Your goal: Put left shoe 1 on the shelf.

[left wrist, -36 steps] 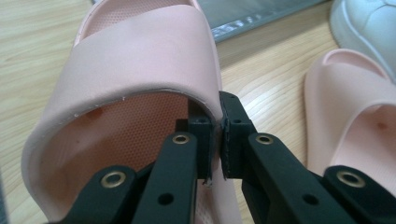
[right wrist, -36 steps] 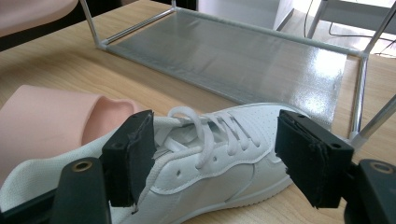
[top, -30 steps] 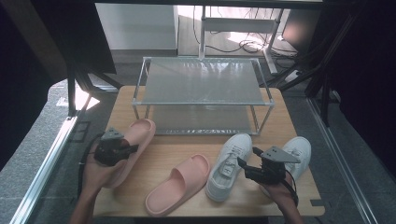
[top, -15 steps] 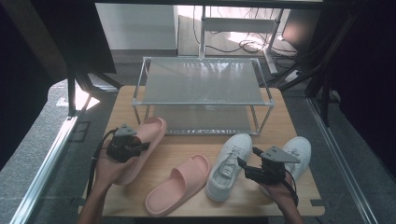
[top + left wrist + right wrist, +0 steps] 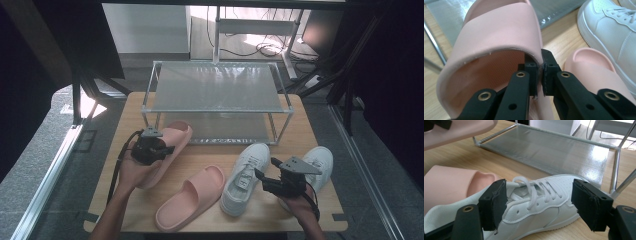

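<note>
My left gripper is shut on the strap edge of a pink slipper, whose toe reaches the front of the low shelf rack. In the left gripper view the jaws pinch the strap of that slipper. The second pink slipper lies on the table's middle. My right gripper stands open beside a white sneaker. In the right gripper view the wide-apart pads flank this sneaker without pressing it. Another white sneaker lies at the right.
The wooden table carries the two-tier metal rack at its back; both grey shelves are bare, the lower shelf just beyond the sneaker. Dark floor, cables and furniture legs surround the table.
My left gripper has carried the pink slipper rightward and toward the rack, so its toe now meets the lower shelf's front. The right gripper and both sneakers have stayed put.
</note>
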`<state>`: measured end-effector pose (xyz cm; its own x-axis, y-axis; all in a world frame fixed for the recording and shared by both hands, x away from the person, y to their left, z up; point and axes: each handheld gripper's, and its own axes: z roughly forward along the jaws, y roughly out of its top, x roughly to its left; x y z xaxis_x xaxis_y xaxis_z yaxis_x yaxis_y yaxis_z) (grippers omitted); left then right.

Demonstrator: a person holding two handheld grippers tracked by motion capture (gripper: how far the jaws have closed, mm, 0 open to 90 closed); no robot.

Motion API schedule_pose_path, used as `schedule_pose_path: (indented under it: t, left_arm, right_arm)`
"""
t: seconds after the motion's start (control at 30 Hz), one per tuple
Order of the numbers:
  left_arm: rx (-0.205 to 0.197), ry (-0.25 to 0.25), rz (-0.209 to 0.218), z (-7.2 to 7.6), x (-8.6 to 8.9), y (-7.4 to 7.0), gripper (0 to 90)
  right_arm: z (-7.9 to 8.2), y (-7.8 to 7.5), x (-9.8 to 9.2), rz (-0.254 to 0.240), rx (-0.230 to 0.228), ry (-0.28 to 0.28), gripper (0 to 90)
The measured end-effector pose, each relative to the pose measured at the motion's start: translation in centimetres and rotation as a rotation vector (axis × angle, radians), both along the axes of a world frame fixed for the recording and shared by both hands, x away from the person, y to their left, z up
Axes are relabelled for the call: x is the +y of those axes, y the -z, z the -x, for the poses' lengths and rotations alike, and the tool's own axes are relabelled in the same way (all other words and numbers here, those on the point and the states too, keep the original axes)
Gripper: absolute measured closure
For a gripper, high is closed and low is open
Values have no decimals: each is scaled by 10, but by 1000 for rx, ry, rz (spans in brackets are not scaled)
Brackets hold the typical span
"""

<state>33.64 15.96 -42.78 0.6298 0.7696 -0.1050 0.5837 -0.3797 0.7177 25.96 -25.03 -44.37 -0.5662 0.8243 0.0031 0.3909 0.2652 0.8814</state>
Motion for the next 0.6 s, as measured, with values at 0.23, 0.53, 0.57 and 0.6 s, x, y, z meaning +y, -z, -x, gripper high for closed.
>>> schedule_pose_path:
  t: [0.23, 0.53, 0.57, 0.6]
  left_arm:
    - [-2, 8, -21, -18, -18, 3, 854]
    - [4, 15, -44, -46, -38, 8, 854]
    - [6, 12, -47, -49, -40, 9, 854]
    - [6, 11, -50, -51, -41, 11, 853]
  right_arm:
    - [-1, 0, -1, -2, 2, 3, 291]
    - [-1, 1, -2, -1, 4, 3, 291]
    - [-1, 0, -2, -1, 4, 4, 291]
    - [-1, 0, -3, -5, 6, 6, 291]
